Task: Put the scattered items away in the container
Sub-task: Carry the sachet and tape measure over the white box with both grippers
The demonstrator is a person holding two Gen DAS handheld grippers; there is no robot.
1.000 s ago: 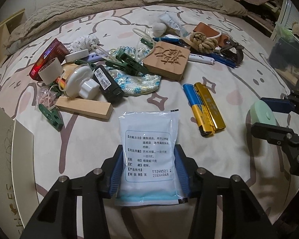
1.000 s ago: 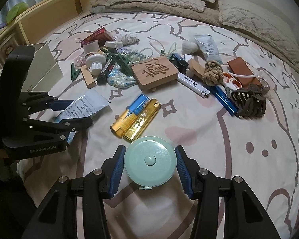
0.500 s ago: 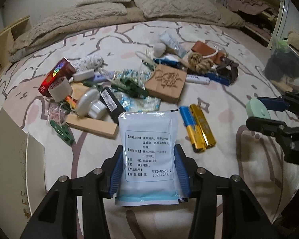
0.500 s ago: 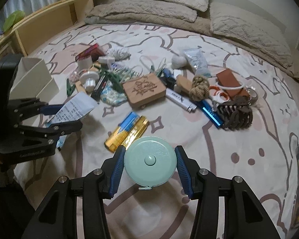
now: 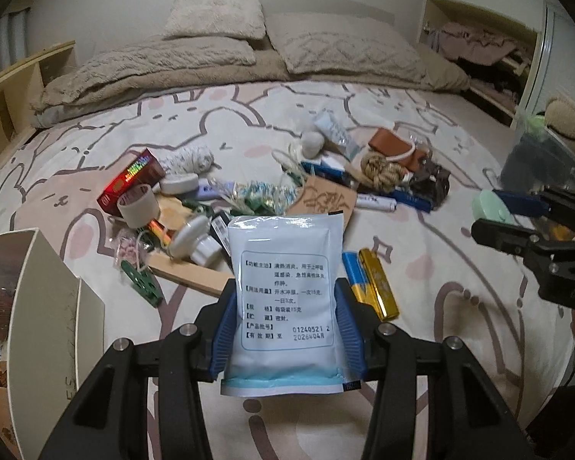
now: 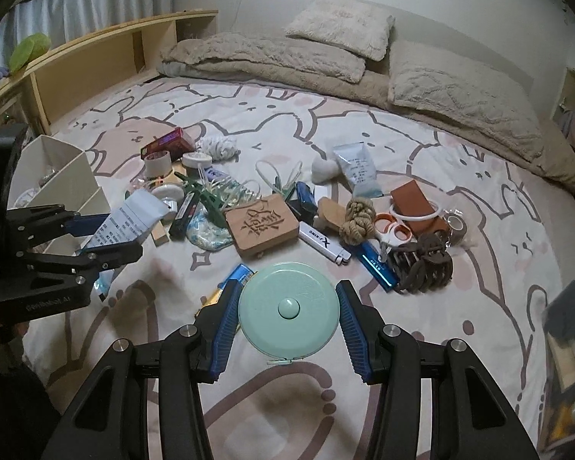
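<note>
Both grippers have lifted away from the bedspread over the last second, each carrying its catch, so the clutter now sits lower and smaller in both views and the carry to the container looks under way.

Left wrist view: the left gripper (image 5: pixel 285 329) is closed on a sachet (image 5: pixel 285 299), a flat, glossy white plastic packet with a blue sealed edge and printed text, standing upright between the blue ribbed pads. The container (image 5: pixel 46 306), a cream, stiff-walled divided organiser, has come into the lower left of the frame, with a few things already in it. At the right edge the right gripper (image 5: pixel 517 216) holds its load.

Right wrist view: the right gripper (image 6: pixel 287 316) is clamped on a tape measure (image 6: pixel 289 308), a smooth mint-green plastic disc with a centre button. The container (image 6: pixel 63 184) stands at the left edge, just behind the left gripper (image 6: pixel 107 235). Mid-frame lie a carved wooden block (image 6: pixel 262 226), a knotted rope ball (image 6: pixel 358 220) and a brown claw clip (image 6: pixel 421 266).
</note>
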